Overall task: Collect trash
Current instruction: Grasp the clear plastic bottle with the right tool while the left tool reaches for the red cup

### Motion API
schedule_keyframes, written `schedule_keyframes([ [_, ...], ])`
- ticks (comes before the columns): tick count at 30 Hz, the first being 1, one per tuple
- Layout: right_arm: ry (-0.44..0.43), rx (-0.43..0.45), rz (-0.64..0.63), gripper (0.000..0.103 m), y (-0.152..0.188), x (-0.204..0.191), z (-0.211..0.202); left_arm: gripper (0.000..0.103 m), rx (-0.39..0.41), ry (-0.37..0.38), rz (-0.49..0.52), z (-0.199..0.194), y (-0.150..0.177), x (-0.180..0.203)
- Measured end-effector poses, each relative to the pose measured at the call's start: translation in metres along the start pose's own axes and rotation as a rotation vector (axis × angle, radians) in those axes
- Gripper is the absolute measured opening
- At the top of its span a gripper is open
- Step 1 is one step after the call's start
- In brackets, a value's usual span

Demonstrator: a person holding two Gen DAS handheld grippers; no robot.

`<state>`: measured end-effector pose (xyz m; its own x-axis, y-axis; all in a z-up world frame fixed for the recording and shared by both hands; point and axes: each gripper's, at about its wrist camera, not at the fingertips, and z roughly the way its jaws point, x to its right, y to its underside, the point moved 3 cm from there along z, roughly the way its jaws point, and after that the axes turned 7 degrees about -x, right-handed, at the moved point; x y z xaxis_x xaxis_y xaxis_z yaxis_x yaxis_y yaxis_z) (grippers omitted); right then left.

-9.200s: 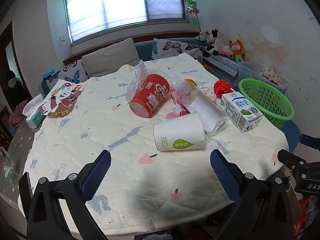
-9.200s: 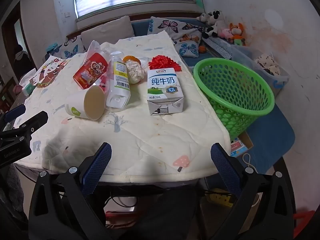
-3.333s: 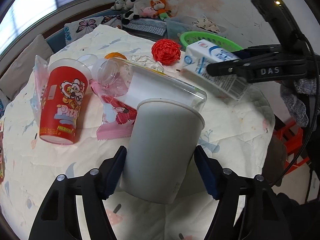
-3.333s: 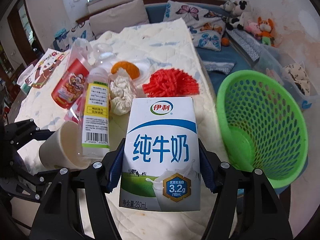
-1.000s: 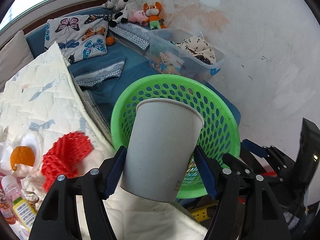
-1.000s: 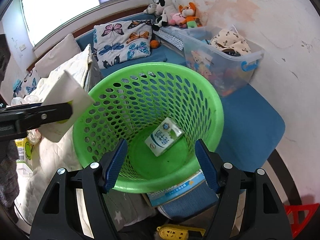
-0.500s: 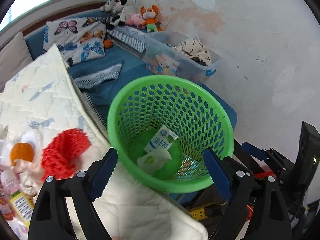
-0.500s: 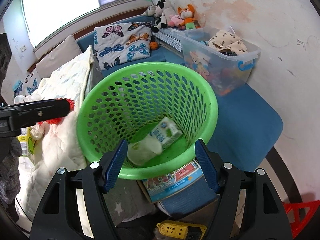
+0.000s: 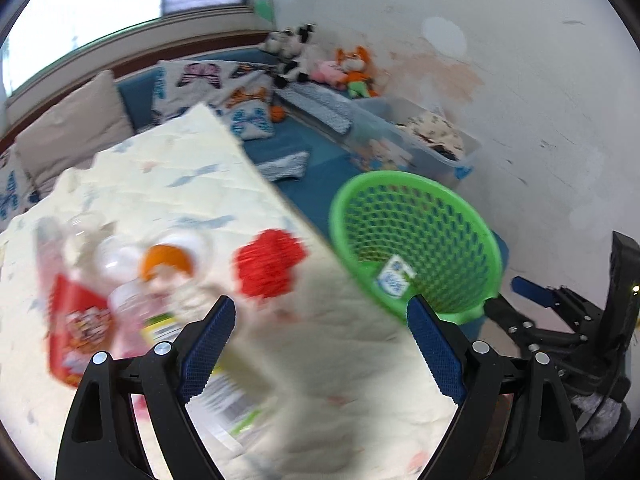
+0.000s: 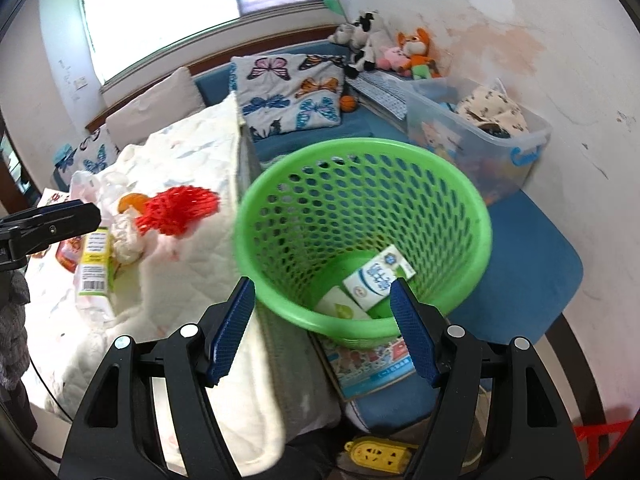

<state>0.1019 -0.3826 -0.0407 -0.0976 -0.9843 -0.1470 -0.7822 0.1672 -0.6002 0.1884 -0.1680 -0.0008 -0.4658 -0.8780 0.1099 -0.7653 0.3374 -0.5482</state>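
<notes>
The green mesh basket (image 10: 360, 208) stands on the floor beside the quilted table (image 10: 192, 256). Inside it lie a white milk carton (image 10: 378, 272) and a white paper cup (image 10: 340, 306). My right gripper (image 10: 322, 284) hangs open and empty over the basket's near rim. In the blurred left wrist view, my left gripper (image 9: 320, 308) is wide open and empty above the table's right edge, with the basket (image 9: 416, 240) to its right. On the table lie a red foam net (image 9: 268, 266), an orange peel (image 9: 166, 260), a labelled bottle (image 10: 94, 260) and a red cup (image 9: 76, 328).
A clear storage box (image 10: 480, 128) and plush toys (image 10: 380, 52) sit against the far wall. Butterfly pillows (image 10: 292, 92) lie behind the table. A picture book (image 10: 372, 364) pokes out under the basket, and a yellow power strip (image 10: 380, 454) lies on the floor.
My left gripper opened and let the paper cup fall into the basket, then swung left back over the table. My right gripper drew back a little from the basket.
</notes>
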Motion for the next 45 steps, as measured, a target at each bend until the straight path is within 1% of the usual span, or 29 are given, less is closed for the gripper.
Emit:
schedule_keyframes([
  [6,-0.031,0.002,-0.047,0.071,-0.002,-0.029,0.001,0.085,0.01,-0.036,-0.114,-0.019,0.018,-0.057],
  [12,-0.077,-0.004,-0.1,0.071,-0.004,-0.061,0.005,0.085,0.018,-0.064,-0.195,-0.031,0.033,-0.1],
  [15,-0.117,-0.013,-0.13,0.071,-0.004,-0.082,0.008,0.085,0.023,-0.08,-0.217,-0.036,0.039,-0.115],
  [18,-0.166,-0.024,-0.164,0.071,-0.004,-0.105,0.012,0.085,0.024,-0.096,-0.233,-0.04,0.045,-0.128],
  [25,-0.27,-0.067,-0.233,0.07,-0.004,-0.158,0.028,0.083,0.021,-0.103,-0.259,-0.047,0.061,-0.151],
  [28,-0.302,-0.09,-0.262,0.067,-0.003,-0.179,0.038,0.078,0.019,-0.104,-0.263,-0.049,0.068,-0.158],
  [30,-0.325,-0.104,-0.275,0.063,-0.002,-0.188,0.043,0.077,0.017,-0.103,-0.268,-0.052,0.073,-0.163],
  [32,-0.346,-0.115,-0.287,0.062,-0.003,-0.199,0.049,0.075,0.015,-0.1,-0.269,-0.052,0.075,-0.166],
  [38,-0.393,-0.14,-0.302,0.061,-0.012,-0.221,0.066,0.073,0.014,-0.102,-0.269,-0.056,0.084,-0.175],
  [45,-0.401,-0.169,-0.336,0.061,-0.021,-0.241,0.086,0.073,0.023,-0.11,-0.28,-0.06,0.088,-0.19],
])
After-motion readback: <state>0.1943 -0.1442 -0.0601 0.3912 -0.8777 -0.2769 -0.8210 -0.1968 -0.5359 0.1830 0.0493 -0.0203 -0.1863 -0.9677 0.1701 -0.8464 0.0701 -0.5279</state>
